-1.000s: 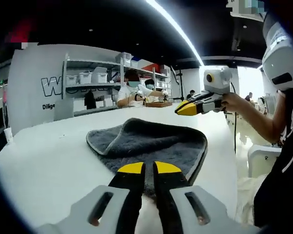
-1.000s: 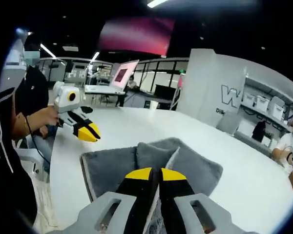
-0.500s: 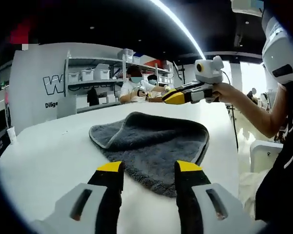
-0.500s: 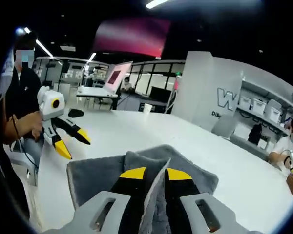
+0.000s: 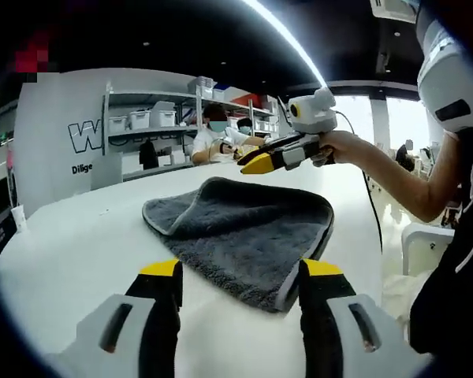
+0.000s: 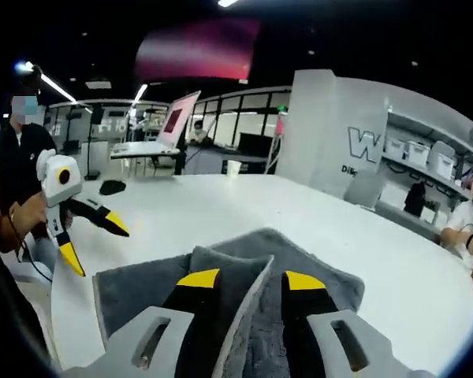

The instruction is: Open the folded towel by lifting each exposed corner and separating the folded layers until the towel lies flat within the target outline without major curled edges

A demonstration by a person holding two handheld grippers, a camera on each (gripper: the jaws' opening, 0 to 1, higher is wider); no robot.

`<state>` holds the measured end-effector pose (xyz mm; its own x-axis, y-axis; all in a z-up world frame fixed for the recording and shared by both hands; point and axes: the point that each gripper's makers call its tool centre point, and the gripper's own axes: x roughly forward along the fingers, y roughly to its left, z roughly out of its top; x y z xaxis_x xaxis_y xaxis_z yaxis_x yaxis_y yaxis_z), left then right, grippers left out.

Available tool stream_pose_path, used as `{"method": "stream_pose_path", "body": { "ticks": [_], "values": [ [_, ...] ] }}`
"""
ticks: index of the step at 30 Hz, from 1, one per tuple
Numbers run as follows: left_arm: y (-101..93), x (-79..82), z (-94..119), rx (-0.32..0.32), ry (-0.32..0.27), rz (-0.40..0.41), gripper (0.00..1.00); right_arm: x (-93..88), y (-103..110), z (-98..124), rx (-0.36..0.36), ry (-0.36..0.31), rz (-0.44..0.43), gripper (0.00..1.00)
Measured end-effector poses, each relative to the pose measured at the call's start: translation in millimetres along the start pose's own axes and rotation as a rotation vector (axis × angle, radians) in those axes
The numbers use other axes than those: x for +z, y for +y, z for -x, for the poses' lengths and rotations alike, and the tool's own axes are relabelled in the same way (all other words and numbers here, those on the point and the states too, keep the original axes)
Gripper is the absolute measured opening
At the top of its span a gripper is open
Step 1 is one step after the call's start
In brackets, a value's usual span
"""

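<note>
On the white surface (image 5: 71, 236) lies the grey towel (image 5: 244, 232), partly folded, with one layer doubled over at its far-left corner. Just short of the towel's near edge, the left gripper (image 5: 238, 272) has its jaws spread wide and empty, one tip either side of that edge. Above the towel's far side hangs the right gripper (image 5: 256, 164), held in a person's hand (image 5: 339, 146). From the right gripper view its jaws stand apart with a raised fold of towel (image 6: 248, 283) between them; whether they pinch it cannot be told. Beyond the towel stand shelves (image 5: 154, 126) with bins.
</note>
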<state>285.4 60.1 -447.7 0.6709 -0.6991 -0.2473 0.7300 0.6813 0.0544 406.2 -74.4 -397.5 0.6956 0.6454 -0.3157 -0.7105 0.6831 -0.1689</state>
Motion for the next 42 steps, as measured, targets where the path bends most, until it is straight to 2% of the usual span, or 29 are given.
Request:
{"method": "stream_pose_path", "body": {
  "ticks": [2,7,15,25,29,31,35,37,39,42],
  "values": [
    [-2.8,-2.4,-1.5,-0.009,0.014,-0.007,0.64,-6.2,6.7,-7.4,0.048,0.034,-0.022,0.26],
    [-11.5,-0.8,-3.3,-0.046,0.002,0.012,0.71,-8.8,2.1,-21.4,0.029,0.047,-0.049,0.26],
    [-12.1,-4.1,-1.6,-0.042,0.014,0.004,0.78,-11.8,-6.4,-32.9,-0.004,0.073,-0.052,0.26],
    [-11.5,-3.0,1.2,-0.041,0.007,0.016,0.74,-16.1,-11.3,-47.5,0.007,0.108,-0.066,0.26],
    [-14.6,5.2,3.9,-0.066,-0.038,0.066,0.73,-22.7,-9.3,-51.1,0.012,0.126,-0.092,0.24],
    [-14.6,5.9,4.7,-0.067,-0.041,0.070,0.73,-24.2,-10.5,-51.2,0.005,0.132,-0.090,0.23],
    [-11.3,6.1,5.8,-0.053,-0.051,0.091,0.75,-21.6,-12.2,-50.3,0.000,0.115,-0.100,0.19],
    [-9.4,8.9,6.6,-0.052,-0.075,0.119,0.75,-20.0,-12.9,-50.4,-0.003,0.109,-0.100,0.17],
    [-8.4,12.8,7.3,-0.059,-0.103,0.153,0.74,-19.6,-13.4,-50.6,-0.004,0.107,-0.097,0.11],
    [-7.5,15.6,9.0,-0.070,-0.114,0.198,0.72,-19.4,-14.3,-50.9,-0.005,0.103,-0.103,0.02]
  ]
}}
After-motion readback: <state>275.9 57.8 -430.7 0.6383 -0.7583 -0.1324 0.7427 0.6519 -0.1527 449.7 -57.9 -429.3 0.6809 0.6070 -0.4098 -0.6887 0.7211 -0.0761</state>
